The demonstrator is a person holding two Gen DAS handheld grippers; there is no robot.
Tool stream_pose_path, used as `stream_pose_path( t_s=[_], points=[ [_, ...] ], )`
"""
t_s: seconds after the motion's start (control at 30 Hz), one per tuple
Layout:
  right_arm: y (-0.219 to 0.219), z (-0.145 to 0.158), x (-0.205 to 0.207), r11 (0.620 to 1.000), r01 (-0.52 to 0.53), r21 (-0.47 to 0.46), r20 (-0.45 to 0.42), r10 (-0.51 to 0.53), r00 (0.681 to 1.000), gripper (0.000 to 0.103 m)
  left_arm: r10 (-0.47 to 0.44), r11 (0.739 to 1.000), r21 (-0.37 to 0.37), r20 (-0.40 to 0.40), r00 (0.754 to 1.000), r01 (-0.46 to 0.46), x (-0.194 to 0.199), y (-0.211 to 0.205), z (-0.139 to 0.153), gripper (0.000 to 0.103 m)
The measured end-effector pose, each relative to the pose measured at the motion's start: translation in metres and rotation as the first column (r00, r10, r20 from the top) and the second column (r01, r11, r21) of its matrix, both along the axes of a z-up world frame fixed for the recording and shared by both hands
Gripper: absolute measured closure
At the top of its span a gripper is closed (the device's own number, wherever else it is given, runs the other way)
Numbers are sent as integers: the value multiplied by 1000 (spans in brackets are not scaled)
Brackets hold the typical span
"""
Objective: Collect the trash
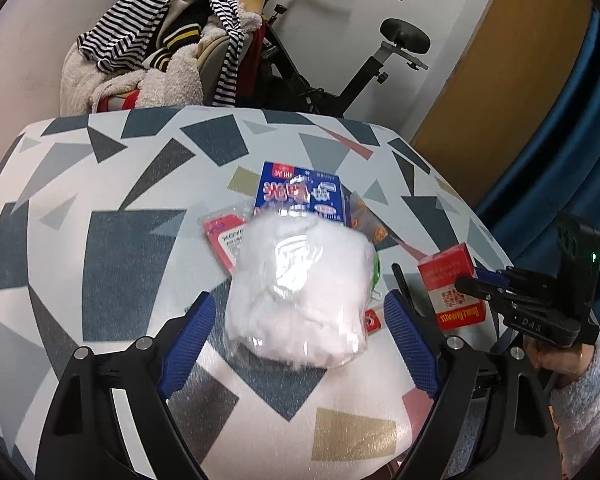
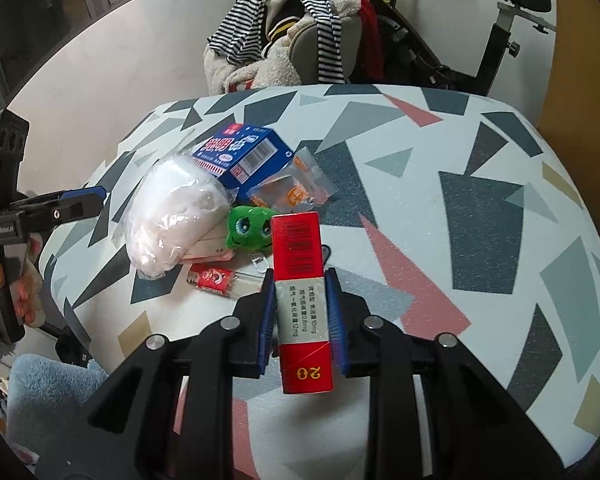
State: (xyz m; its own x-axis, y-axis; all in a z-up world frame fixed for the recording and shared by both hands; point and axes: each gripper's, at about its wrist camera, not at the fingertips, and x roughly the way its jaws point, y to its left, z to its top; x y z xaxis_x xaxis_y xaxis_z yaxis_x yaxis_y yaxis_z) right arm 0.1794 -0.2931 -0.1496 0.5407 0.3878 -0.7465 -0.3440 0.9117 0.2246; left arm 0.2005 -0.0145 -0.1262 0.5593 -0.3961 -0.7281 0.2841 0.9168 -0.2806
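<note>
A clear bag of white cotton [image 1: 300, 292] [image 2: 172, 216] lies on the patterned tablecloth [image 1: 100, 220]. My left gripper [image 1: 299, 298] stands open, one blue pad on each side of the bag with a small gap to it. It also shows in the right wrist view as the left gripper [image 2: 88, 200]. My right gripper [image 2: 301, 276] is shut on a red cigarette box [image 2: 302, 312] [image 1: 452, 280], held above the cloth. Around the bag lie a blue carton [image 2: 240, 152] [image 1: 300, 196], an orange wrapper [image 2: 296, 188], a green plush toy [image 2: 248, 228] and a small red packet [image 2: 212, 278].
Behind the table stands a chair piled with striped and fleecy clothes [image 1: 160, 52], with an exercise bike [image 1: 340, 80] beside it. A blue curtain [image 1: 560, 140] hangs at the right. A red and white packet [image 1: 224, 236] sticks out from under the bag.
</note>
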Motion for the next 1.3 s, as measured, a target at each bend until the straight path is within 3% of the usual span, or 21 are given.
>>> stream_pose_path(
  t_s=[0.1,0.17,0.23,0.37,0.47,0.53,0.7,0.87,0.97,1.0,1.07,1.3],
  points=[
    [-4,1,1,1000,8,0,3,-8,1000,76,-16,1000,-2,-17,1000,16,15,-2,5,19],
    [-7,2,2,1000,10,2,6,-10,1000,76,-43,999,-21,-57,997,42,37,-3,7,8],
    [-9,3,3,1000,14,4,12,-14,1000,76,-55,998,-12,-57,997,55,54,-5,10,6],
    [-15,5,5,1000,22,4,23,-22,999,76,-99,994,39,-107,989,104,96,-19,6,6],
    [-19,5,7,1000,29,0,27,-29,999,76,-139,977,142,-130,982,157,121,-41,-3,6],
    [-23,4,10,999,36,-1,27,-36,999,76,-171,971,137,-188,967,198,137,-55,-15,6],
    [-31,-3,15,999,52,-1,15,-52,999,76,-187,958,174,-218,958,227,155,-73,-32,6],
    [-36,-10,18,998,60,1,4,-60,998,76,-211,911,290,-281,936,292,163,-91,-53,6],
    [-37,-10,20,998,61,-1,4,-61,998,76,-203,919,268,-311,929,290,167,-91,-57,6],
    [-36,-10,20,998,61,-4,4,-61,998,76,-203,919,268,-306,930,289,167,-91,-56,6],
    [-35,-10,20,998,60,-6,4,-60,998,76,-210,916,278,-279,937,288,163,-92,-50,21],
    [-30,1,15,998,55,-7,18,-55,998,76,-182,940,269,-121,976,208,154,-73,6,21]
  ],
)
